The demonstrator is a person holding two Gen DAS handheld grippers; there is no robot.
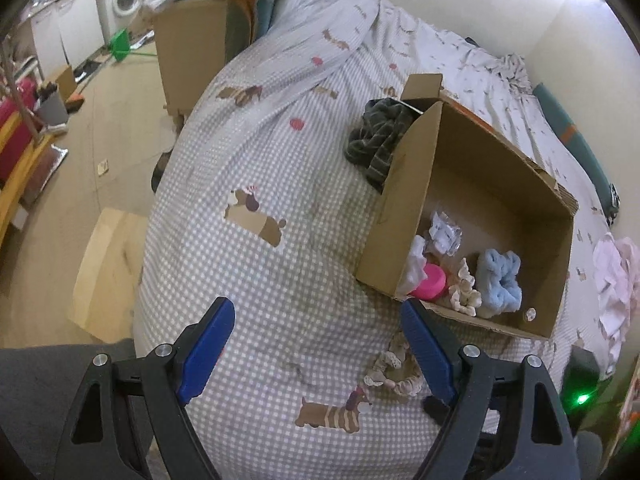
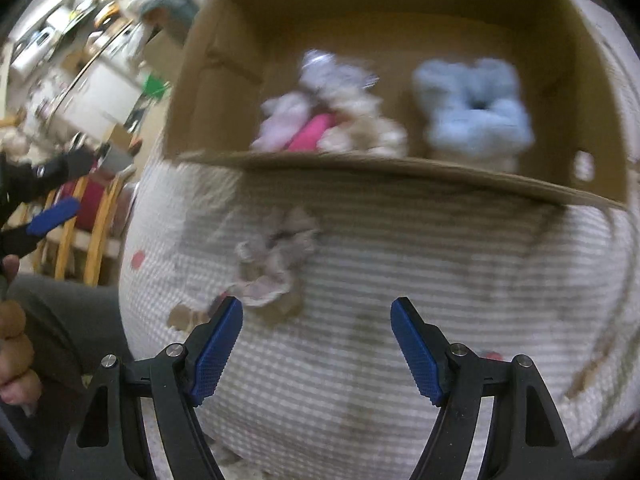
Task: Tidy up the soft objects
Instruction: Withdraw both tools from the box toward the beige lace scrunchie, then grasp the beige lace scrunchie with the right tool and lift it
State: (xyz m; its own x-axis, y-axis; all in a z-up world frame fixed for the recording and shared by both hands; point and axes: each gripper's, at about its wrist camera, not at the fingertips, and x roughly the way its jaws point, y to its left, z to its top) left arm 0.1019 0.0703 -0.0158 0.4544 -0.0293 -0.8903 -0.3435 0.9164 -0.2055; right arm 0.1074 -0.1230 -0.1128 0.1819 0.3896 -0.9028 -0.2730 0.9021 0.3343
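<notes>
Both grippers, left [image 1: 316, 344] and right [image 2: 317, 346], jaws spread, empty. Lace scrunchie [image 2: 272, 268] lies on bed, just outside cardboard box [image 2: 400, 168]. Risk: jaws snag checked bedcover [image 1: 280, 240], missing the scrunchie.

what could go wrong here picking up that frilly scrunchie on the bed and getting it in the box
1. The beige frilly scrunchie lies flat on the soft checked bedcover; the open right gripper could pinch bedding along with it.
2. It sits close to the left gripper finger, so both grippers may collide if they converge.
3. The cardboard box rests on soft bedding; bumping its low front wall could shift or tip it, disturbing the blue scrunchie.
</notes>
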